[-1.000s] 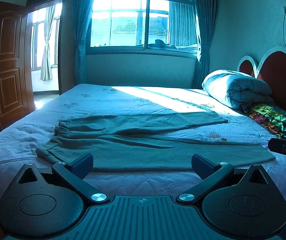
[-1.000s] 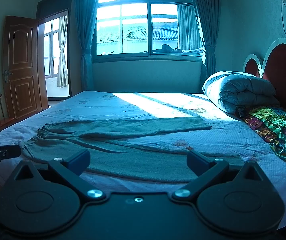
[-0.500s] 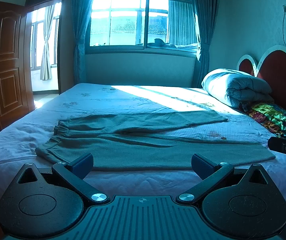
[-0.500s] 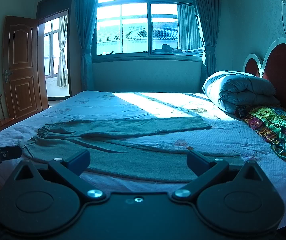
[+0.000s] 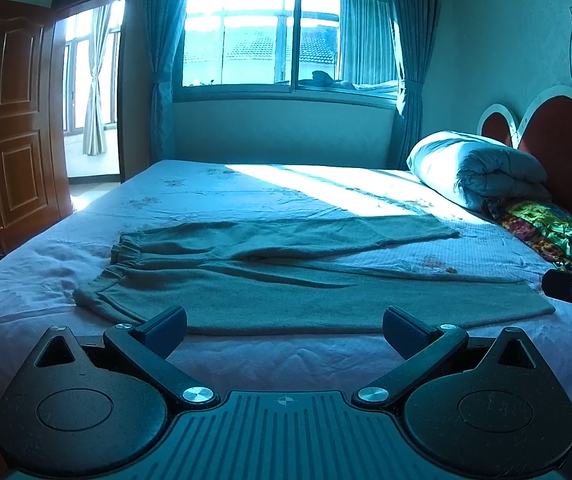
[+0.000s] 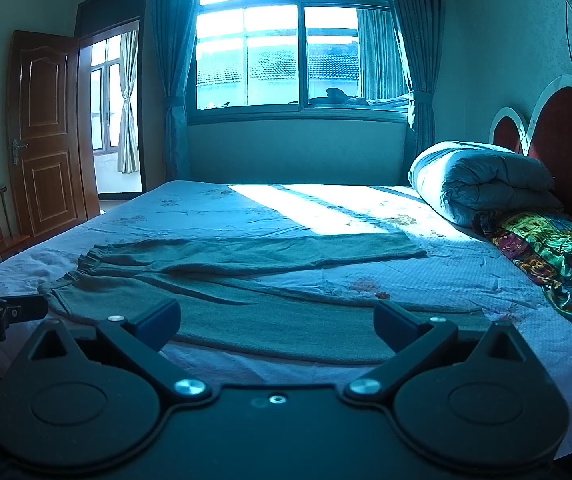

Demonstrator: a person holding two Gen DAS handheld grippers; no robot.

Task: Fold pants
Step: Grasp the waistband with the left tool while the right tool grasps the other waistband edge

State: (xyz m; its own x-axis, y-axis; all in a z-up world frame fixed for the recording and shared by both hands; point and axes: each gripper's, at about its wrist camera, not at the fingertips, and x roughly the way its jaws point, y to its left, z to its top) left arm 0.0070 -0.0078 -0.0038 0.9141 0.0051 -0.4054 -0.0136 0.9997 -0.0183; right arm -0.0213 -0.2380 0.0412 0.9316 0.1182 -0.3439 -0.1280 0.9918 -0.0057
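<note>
Both grippers [image 5: 285,330] [image 6: 277,325] agape before pants [image 5: 286,276] flat on bed [image 5: 246,196]

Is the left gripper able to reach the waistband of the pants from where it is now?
Probably yes. The left gripper is open and empty at the near bed edge, and the pants lie flat just ahead. The waistband sits ahead to its left, with nothing lying between.

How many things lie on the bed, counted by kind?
Green pants: 1
Rolled grey quilt: 1
Multicoloured patterned cloth: 1
Total: 3
</note>
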